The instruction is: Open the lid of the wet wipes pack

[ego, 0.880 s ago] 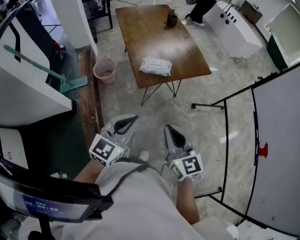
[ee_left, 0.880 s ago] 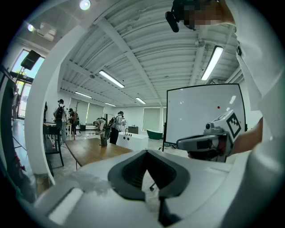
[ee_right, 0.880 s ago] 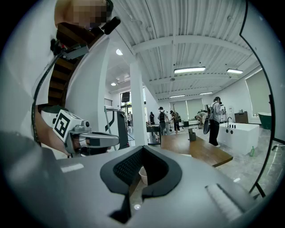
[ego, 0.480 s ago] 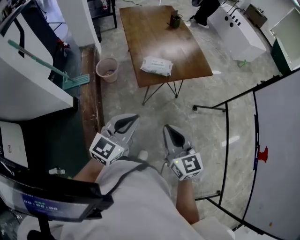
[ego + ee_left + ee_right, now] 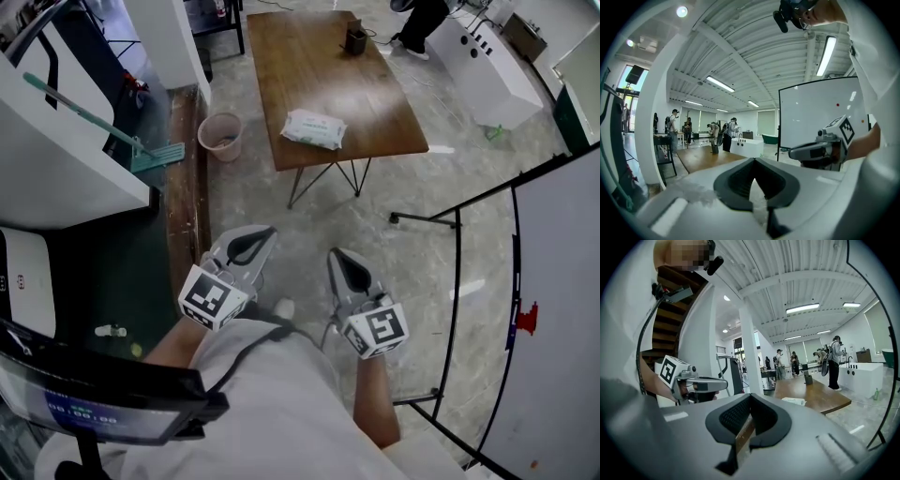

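Observation:
The wet wipes pack (image 5: 314,129), white with pale green print, lies flat near the front edge of the brown wooden table (image 5: 309,56), its lid down. It shows small and far off in the right gripper view (image 5: 793,401). Both grippers hang in front of the person's body over the floor, well short of the table. My left gripper (image 5: 262,237) is shut with nothing in it, and its jaws meet (image 5: 752,165) in its own view. My right gripper (image 5: 337,257) is shut and empty too (image 5: 749,403). Each gripper sees the other beside it.
A pink bin (image 5: 222,137) stands on the floor left of the table. A black cup (image 5: 355,40) sits at the table's far end. A whiteboard on a black stand (image 5: 452,217) runs along the right. A green broom (image 5: 103,117) leans at the left. Several people stand far off.
The head view has drifted slightly, so the table and bin sit a little further right. Both grippers stay shut in the same place.

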`<state>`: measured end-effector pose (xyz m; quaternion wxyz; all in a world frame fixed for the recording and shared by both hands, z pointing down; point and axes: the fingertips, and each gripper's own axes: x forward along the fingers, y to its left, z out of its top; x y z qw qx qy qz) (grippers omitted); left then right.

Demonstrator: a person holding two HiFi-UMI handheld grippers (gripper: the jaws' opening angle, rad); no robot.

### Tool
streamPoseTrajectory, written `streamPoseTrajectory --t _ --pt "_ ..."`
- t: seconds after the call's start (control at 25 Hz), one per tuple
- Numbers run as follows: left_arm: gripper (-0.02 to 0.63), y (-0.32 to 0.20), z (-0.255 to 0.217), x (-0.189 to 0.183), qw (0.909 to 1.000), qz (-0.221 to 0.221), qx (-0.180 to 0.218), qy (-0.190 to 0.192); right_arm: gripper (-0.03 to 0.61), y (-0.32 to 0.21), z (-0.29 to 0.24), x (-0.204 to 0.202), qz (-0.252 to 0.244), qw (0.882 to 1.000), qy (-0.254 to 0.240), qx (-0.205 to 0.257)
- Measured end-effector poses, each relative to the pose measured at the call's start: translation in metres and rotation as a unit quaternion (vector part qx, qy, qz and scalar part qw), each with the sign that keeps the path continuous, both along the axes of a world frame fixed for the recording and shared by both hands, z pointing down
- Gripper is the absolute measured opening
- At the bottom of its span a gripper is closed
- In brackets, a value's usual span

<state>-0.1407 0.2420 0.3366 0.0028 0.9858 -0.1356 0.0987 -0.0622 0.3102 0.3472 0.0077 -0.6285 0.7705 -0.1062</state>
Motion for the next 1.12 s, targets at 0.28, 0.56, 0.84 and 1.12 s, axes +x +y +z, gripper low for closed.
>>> streamPoseTrajectory --t 0.28,0.56,0.84,1.12 --pt "0.003 -0.001 -0.003 0.006 0.9998 -0.018 -0.001 0.007 0.009 0.008 0.003 0.011 -0.006 1.000 0.009 0.000" --pt "0.003 -0.007 -0.001 0.017 1.0000 -0.009 0.001 0.001 0.009 0.006 0.001 0.024 0.006 1.000 -0.012 0.008" --pt "0.003 -0.032 0.000 0.037 0.9999 0.003 -0.005 0.011 0.009 -0.010 0.005 0.039 0.026 1.000 -0.005 0.001" --pt "0.003 -0.087 0.007 0.067 0.9995 0.026 -0.012 0.010 0.009 -0.062 0.010 0.060 0.036 0.999 0.015 -0.012"
